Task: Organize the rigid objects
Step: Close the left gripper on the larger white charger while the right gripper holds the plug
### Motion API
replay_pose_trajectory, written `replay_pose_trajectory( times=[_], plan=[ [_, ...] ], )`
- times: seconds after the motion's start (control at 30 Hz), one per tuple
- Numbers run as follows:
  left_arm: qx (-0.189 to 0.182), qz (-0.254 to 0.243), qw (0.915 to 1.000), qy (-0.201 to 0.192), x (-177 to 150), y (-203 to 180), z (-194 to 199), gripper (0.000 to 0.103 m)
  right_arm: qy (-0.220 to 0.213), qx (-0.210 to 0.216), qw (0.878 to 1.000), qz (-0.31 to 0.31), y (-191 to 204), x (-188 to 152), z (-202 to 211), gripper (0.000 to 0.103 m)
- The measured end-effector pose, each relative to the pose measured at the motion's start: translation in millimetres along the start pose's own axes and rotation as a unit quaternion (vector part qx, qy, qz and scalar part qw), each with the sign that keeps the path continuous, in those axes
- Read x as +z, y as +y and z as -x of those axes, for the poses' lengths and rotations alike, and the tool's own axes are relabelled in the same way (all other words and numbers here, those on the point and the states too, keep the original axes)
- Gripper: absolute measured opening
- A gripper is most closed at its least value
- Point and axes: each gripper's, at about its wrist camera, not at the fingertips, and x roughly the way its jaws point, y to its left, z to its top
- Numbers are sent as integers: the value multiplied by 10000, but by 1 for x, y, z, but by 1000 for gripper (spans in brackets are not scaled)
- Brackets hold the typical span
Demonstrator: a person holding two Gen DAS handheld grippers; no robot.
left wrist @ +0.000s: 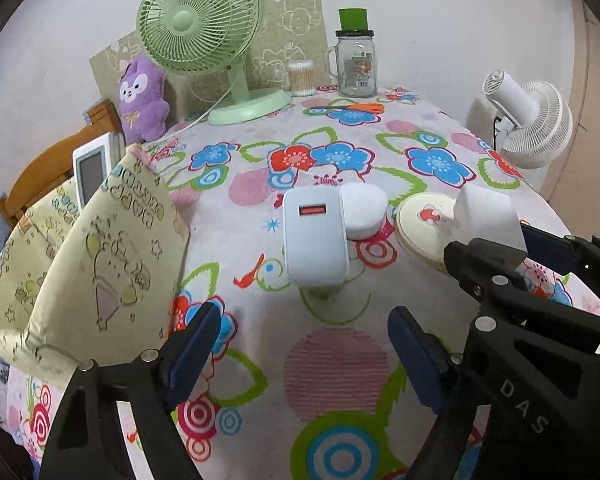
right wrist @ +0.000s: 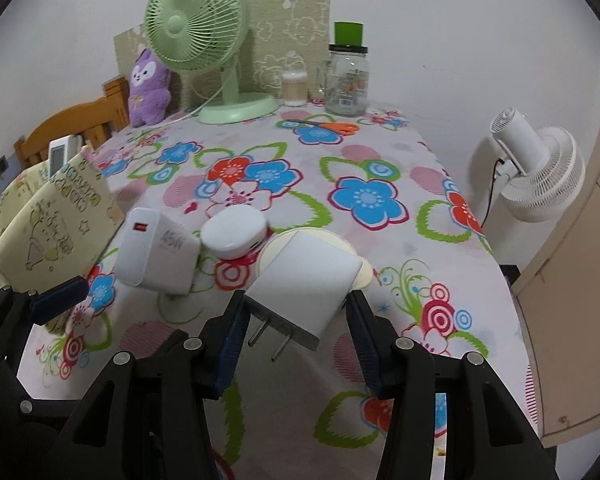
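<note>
The right gripper [right wrist: 296, 320] is clamped on a white wall charger [right wrist: 306, 276], its blue pads pressing the block's two sides, the two metal prongs pointing down toward the camera. The charger is tilted and lifted off the flowered tablecloth [right wrist: 380, 152], hanging in front of a cream round tin lid [right wrist: 324, 236] with a cartoon print (most of the lid is hidden behind it).

The left gripper [left wrist: 304, 344] holds nothing — its jaws stand wide apart above the cloth, aimed at a second white charger [left wrist: 315, 236] with an orange USB port. That one rests on the cloth, touching a white rounded puck-shaped case [left wrist: 366, 210] just behind it.

To the left stands a yellow fabric organizer [left wrist: 112, 248] with a white remote [left wrist: 90, 170] sticking out of a pocket. At the far edge — a green desk fan [left wrist: 198, 20], a purple plush [left wrist: 142, 98], a cotton swab tub [left wrist: 301, 78], a glass mug jar with a green cap [left wrist: 356, 66] and orange-handled scissors [left wrist: 350, 109]. A white fan [left wrist: 534, 120] stands off the table's right side.
</note>
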Motion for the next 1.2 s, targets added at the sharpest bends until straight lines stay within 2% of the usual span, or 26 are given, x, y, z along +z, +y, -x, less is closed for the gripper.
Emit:
replay_pose_trajectory(
  times=[0.13, 0.37, 0.43, 0.5, 0.63, 0.73, 0.9, 1.2],
  plan=[
    [69, -3, 10000, 15, 7, 0, -6, 76, 16, -180, 9998, -85, -4, 5, -5, 53],
    [135, 135, 9998, -32, 17, 3, -14, 68, 36, -355, 9988, -343, -11, 13, -14, 53],
    [123, 175, 9998, -20, 20, 4, -17, 60, 39, -373, 9985, -405, -13, 16, -15, 53],
    [60, 209, 9998, 32, 23, 6, -20, 57, 30, -387, 9983, -439, -13, 17, -16, 53],
    [-119, 195, 9997, 77, 24, 5, -21, 39, 28, -406, 9981, -472, -14, 18, -17, 53],
    [-218, 214, 9995, 78, 25, 4, -21, 30, 91, -438, 9979, -462, -16, 17, -18, 53],
    [-327, 265, 9991, 68, 25, 6, -21, 28, 133, -442, 9980, -425, -14, 13, -18, 53],
    [-295, 230, 9993, 5, 20, 4, -8, 28, 111, -405, 9981, -448, -13, 8, -8, 53]
  ],
)
